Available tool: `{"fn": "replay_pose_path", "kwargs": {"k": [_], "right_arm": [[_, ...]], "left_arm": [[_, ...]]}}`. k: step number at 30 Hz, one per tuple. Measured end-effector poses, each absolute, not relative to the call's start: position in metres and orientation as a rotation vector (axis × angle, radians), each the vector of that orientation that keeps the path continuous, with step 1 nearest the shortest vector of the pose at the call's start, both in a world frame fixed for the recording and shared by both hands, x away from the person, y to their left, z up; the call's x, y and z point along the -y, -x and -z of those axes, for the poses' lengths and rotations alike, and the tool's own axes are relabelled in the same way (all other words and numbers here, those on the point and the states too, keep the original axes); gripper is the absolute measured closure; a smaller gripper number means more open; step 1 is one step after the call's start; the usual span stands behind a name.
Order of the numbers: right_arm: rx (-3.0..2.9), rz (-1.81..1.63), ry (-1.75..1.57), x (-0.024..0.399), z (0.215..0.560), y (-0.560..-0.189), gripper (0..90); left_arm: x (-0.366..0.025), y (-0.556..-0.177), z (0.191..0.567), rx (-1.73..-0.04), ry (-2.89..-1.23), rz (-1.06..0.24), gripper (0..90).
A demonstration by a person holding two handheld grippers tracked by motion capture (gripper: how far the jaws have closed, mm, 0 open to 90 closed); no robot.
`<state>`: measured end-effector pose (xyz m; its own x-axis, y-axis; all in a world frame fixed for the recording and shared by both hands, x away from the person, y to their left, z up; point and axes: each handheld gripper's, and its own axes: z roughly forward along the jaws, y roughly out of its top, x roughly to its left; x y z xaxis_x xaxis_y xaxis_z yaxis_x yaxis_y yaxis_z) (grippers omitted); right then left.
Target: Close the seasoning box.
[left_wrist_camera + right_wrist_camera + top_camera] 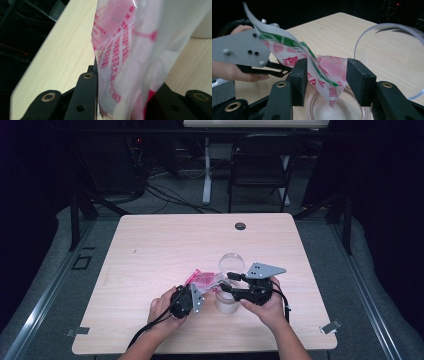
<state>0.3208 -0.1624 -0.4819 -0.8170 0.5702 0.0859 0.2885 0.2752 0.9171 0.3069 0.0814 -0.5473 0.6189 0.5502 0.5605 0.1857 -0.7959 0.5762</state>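
Pouring step, judged from the layout. Left gripper (200, 290) clamped on a pink-printed plastic bag (206, 280), with the film pinched between its black jaws in the left gripper view (120, 62). Bag held off the table (165, 240) and slanted from 9 o'clock toward the jar (227, 304), probably so the contents slide to the low corner.

Jar standing upright near the table's 5 o'clock edge, open on top, with white grains (337, 111) already in the bottom. Clear lid (231, 262) just beside the jar at 12 o'clock, apparently leaning or lying there. Likely set aside to leave the mouth free while staying within reach for closing.

Right gripper (229, 284) coming in from 3 o'clock, level with the jar's mouth. Jaws apart in the right gripper view (324, 72), straddling the bag's lowest corner (332, 92) without pressing it. Clear gap at the right pad. At the left pad, contact hard to tell, since the film passes behind it. Corner hanging directly above the grains, inside the rim's outline. A sensible position for steadying or guiding the corner so nothing spills on the wood.

Grey plate of the left gripper (242, 50) at 9 o'clock in that same view, with the bag's upper edge curling above it.

Main risk, as a judgement: limp film folding and sending grains past the rim.
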Motion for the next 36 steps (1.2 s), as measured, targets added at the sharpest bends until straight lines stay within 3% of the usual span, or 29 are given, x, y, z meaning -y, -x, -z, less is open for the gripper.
{"fn": "replay_pose_path", "kwargs": {"k": [14,26,36], "right_arm": [[-2.273,-1.586,-0.757,0.158,0.479,-0.317,50.6],[-2.256,-1.607,-0.76,0.159,0.477,-0.315,50.1],[-2.224,-1.636,-0.776,0.164,0.473,-0.315,50.1]], "left_arm": [[-0.095,-0.317,0.563,-0.75,-2.283,-0.761,75.2],[-0.106,-0.32,0.566,-0.834,-2.217,-0.664,76.1],[-0.129,-0.333,0.563,-0.984,-2.073,-0.484,77.2]]}}
